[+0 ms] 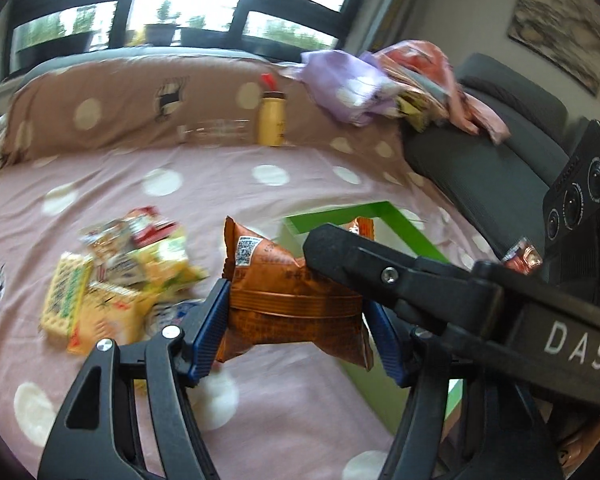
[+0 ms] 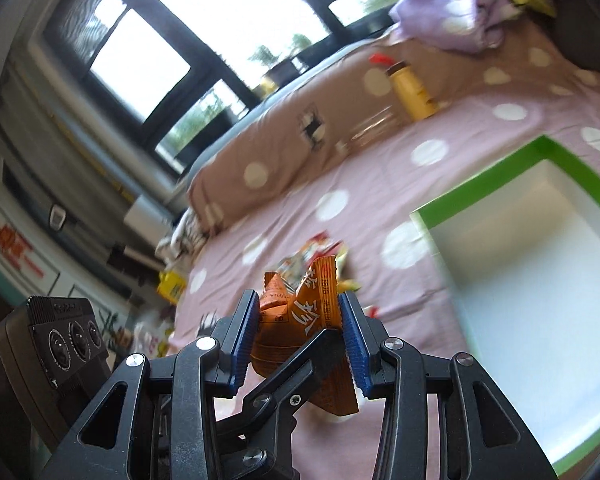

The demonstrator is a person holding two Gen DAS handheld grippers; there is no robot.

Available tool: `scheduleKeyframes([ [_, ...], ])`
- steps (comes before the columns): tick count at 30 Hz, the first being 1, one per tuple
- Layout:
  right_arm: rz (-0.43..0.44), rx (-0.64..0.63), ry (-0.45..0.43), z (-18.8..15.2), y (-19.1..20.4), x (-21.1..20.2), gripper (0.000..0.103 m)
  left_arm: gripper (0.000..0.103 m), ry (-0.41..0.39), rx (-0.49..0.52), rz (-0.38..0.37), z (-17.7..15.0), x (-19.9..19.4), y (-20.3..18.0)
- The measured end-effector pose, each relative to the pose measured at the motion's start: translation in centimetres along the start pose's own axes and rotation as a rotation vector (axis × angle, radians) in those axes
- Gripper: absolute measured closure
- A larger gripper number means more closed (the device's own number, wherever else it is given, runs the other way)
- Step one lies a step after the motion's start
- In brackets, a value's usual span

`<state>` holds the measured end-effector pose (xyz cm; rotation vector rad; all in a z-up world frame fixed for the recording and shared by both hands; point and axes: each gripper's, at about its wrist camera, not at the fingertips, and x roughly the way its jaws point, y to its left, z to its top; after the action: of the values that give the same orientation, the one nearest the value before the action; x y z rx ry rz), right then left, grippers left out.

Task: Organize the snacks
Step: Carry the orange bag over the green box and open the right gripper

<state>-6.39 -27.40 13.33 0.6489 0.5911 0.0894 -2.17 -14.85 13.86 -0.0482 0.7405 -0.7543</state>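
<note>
The left hand-held gripper (image 1: 296, 312) is about half open and its two blue pads press on the sides of an orange snack packet (image 1: 288, 300). The packet sits across the pads, puffed, with one sealed end pointing up and the other hanging down, above the pink dotted bed (image 1: 220, 184).

The right hand-held gripper (image 2: 300, 334) is nearly closed and clamps a second orange packet (image 2: 320, 300), which is squeezed narrow between its pads; one end sticks up above the fingertips and the other hangs below them. One finger of the other gripper crosses in front of it.

A green-rimmed box (image 2: 560, 152) with a white inside lies on the bed, toward its right edge, just beside both grippers. A pile of snack packets (image 1: 116, 264) lies on the bed to the left of the left hand-held gripper, apart from the box. At the far edge of the bed a yellow bottle (image 1: 271, 120) with a red cap stands against a brown dotted pillow (image 1: 120, 108).
</note>
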Motion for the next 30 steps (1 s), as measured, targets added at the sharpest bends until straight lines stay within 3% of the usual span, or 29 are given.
scheduleKeyframes([
  [10, -0.106, 0.245, -0.087, 1.4, -9.1, -3.5, 0.059, 0.037, 0.127, 0.155, -0.132, 0.9, 7.7, -6.8],
  [18, -0.144, 0.386, -0.109, 1.1, -14.2, -4.9, 0.059, 0.039, 0.209, 0.215, -0.168, 0.3, 11.2, -10.5],
  [30, -0.214, 0.486, -0.07, 0.7, -17.5, -4.2, 0.059, 0.039, 0.299, 0.227, -0.171, -1.3, 14.4, -11.0],
])
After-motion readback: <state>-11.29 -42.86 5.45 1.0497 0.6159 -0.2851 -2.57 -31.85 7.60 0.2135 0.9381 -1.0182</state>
